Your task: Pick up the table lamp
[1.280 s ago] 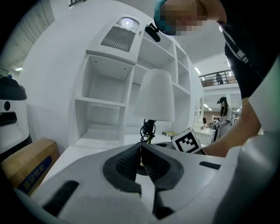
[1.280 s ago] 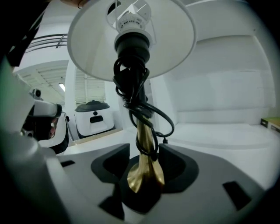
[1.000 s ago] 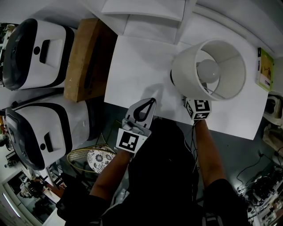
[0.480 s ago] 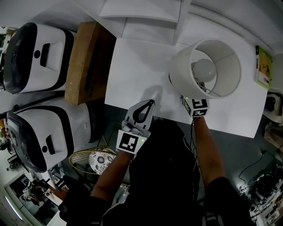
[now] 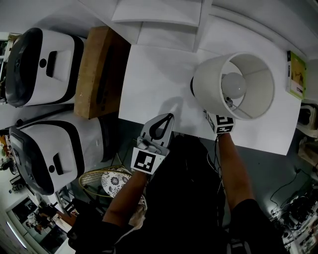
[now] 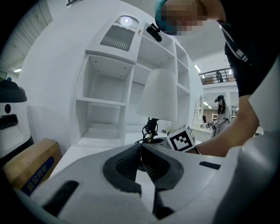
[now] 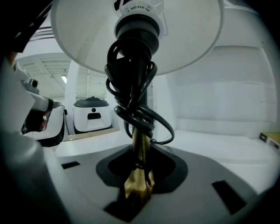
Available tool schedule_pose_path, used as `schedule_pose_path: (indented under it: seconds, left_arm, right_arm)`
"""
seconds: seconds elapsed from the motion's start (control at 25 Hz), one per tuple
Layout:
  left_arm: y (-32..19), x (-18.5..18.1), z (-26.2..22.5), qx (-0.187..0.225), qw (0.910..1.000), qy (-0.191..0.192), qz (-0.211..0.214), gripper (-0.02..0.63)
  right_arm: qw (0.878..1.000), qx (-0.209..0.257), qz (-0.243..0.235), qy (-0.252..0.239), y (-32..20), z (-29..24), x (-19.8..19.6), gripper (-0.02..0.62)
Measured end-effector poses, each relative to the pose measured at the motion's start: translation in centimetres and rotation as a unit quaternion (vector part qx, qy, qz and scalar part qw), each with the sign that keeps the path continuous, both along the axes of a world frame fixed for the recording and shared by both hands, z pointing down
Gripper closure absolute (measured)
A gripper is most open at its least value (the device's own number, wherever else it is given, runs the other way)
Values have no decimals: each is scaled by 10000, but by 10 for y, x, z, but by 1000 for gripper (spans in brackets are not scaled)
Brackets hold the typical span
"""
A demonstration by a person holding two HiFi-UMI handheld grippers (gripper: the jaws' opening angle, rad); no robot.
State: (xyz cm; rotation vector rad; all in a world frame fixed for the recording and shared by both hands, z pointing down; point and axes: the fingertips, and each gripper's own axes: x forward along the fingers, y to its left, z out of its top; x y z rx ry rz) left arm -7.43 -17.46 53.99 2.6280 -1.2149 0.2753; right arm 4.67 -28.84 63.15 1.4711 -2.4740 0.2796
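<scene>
The table lamp [image 5: 211, 84] stands on the white table [image 5: 149, 74], its white shade open toward me and the bulb [image 5: 233, 84] showing inside. My right gripper's marker cube [image 5: 223, 124] pokes out from under the shade; its tips are hidden there. In the right gripper view, the right gripper [image 7: 138, 175] has the brass stem [image 7: 140, 144] between its closing jaws, and the pads touch it on both sides. A black cord [image 7: 133, 100] coils round the stem. My left gripper [image 5: 170, 117] rests shut and empty at the table's near edge, left of the lamp [image 6: 159, 94].
Two white and black appliances [image 5: 42, 62] [image 5: 49, 154] stand at the left with a cardboard box [image 5: 97, 69] beside them. A white shelf unit [image 5: 159, 15] backs the table. A small green box [image 5: 297, 74] lies at the right. A patterned bowl [image 5: 114, 179] sits below the left arm.
The lamp shade has shifted slightly in the head view. Both arms stay where they were.
</scene>
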Motion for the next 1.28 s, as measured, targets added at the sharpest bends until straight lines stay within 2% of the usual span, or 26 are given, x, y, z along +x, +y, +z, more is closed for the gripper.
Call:
schedule_pose_path:
  seconds: [0.4, 1.0, 1.28]
  left_arm:
    - [-4, 6, -7, 63, 10000, 33, 47, 589]
    - [-2, 25, -50, 175, 9997, 133, 82, 589]
    - [3, 17, -62, 322, 9994, -35, 142, 589]
  right_arm:
    - [9999, -76, -3, 155, 4, -8, 10, 494]
    - [9996, -156, -8, 241, 20, -62, 36, 494]
    - [9996, -176, -66, 204, 31, -95, 36, 494]
